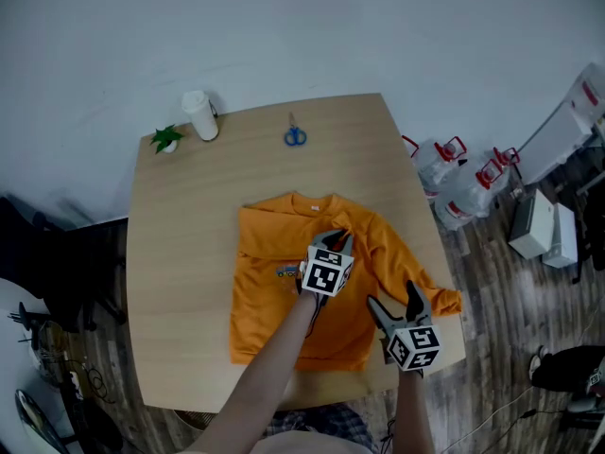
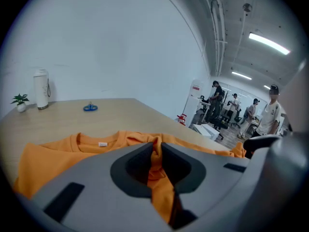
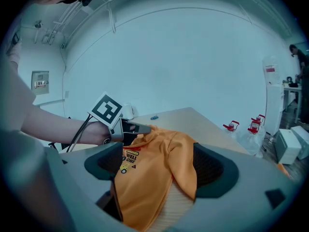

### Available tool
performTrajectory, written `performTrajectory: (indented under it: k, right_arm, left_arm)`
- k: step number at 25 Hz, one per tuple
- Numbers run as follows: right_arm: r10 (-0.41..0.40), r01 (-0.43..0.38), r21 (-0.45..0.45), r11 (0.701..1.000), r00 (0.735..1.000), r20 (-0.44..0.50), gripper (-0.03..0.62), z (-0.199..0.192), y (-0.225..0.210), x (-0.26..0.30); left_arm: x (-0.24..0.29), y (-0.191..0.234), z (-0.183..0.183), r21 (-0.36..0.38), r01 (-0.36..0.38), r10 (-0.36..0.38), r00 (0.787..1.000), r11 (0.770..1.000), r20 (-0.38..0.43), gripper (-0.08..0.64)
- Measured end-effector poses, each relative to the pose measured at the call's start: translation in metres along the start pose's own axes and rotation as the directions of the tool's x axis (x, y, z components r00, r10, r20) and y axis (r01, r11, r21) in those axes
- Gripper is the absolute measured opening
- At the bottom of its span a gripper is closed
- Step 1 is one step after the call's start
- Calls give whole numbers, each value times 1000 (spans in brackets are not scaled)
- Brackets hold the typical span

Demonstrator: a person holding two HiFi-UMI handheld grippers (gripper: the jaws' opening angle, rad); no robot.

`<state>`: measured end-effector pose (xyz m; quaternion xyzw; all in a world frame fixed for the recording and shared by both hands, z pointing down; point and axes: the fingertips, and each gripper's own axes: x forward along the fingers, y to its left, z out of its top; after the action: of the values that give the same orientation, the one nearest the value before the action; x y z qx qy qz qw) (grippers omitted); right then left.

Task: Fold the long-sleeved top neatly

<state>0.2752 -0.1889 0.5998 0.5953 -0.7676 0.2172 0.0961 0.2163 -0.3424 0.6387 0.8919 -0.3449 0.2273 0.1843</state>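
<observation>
Looks early: pinches the orange top (image 1: 274,282) at centre in the closed left tool (image 1: 333,239), holds the right tool (image 1: 392,298) gaping around loose cloth, leaves the 4 o'clock sleeve (image 1: 430,296) unfolded.

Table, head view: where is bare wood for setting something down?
Bare: the strip between the table's left edge and the orange top, and the band between collar and scissors. Crowded: right of centre, around left tool, right tool and sleeve.

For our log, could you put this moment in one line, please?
left gripper shut on orange top | right gripper open, orange top between jaws
</observation>
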Motion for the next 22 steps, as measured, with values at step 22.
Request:
performTrajectory:
  k: [22]
  right_arm:
    - [-71,70,38,997,997,20,443,-7,-27,-26]
  left_arm:
    - [-25,-46,5,-77,194,-185,976,978,113,246]
